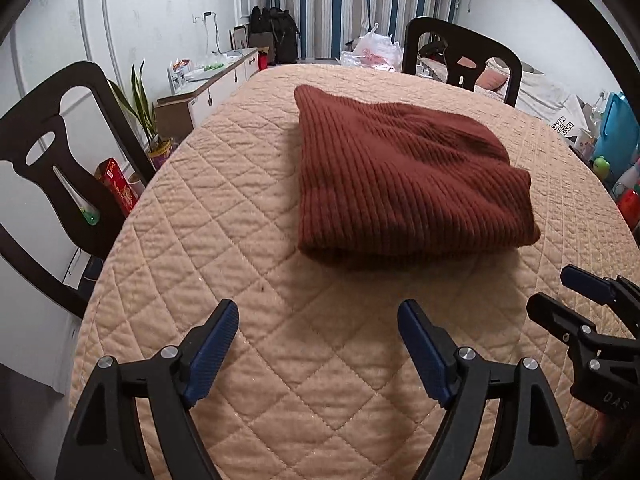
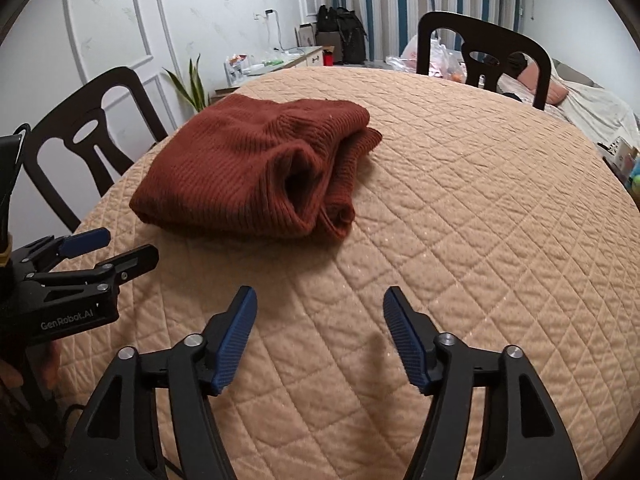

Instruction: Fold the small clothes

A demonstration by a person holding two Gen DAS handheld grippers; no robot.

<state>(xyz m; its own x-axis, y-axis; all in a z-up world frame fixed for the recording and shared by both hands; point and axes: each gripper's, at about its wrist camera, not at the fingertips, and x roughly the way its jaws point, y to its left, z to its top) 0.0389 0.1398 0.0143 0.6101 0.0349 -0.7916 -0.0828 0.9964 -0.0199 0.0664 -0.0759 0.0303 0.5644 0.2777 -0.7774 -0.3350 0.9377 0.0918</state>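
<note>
A rust-red ribbed knit garment (image 1: pixel 400 176) lies folded in a thick bundle on the peach quilted table cover (image 1: pixel 240 264). In the right wrist view the garment (image 2: pixel 240 172) shows its stacked layers and an open sleeve end facing me. My left gripper (image 1: pixel 318 320) is open and empty, hovering over the bare quilt in front of the garment. My right gripper (image 2: pixel 320 304) is open and empty, also short of the garment, to its right. Each gripper shows in the other's view: the right gripper (image 1: pixel 560 292) and the left gripper (image 2: pixel 120 248).
A dark chair (image 1: pixel 60 168) stands at the table's left and another chair (image 1: pixel 460 52) at the far side. A white cabinet (image 1: pixel 208 88), a plant (image 1: pixel 144 112), bags and striped curtains are beyond. Bottles and clutter (image 1: pixel 616 160) sit off the right edge.
</note>
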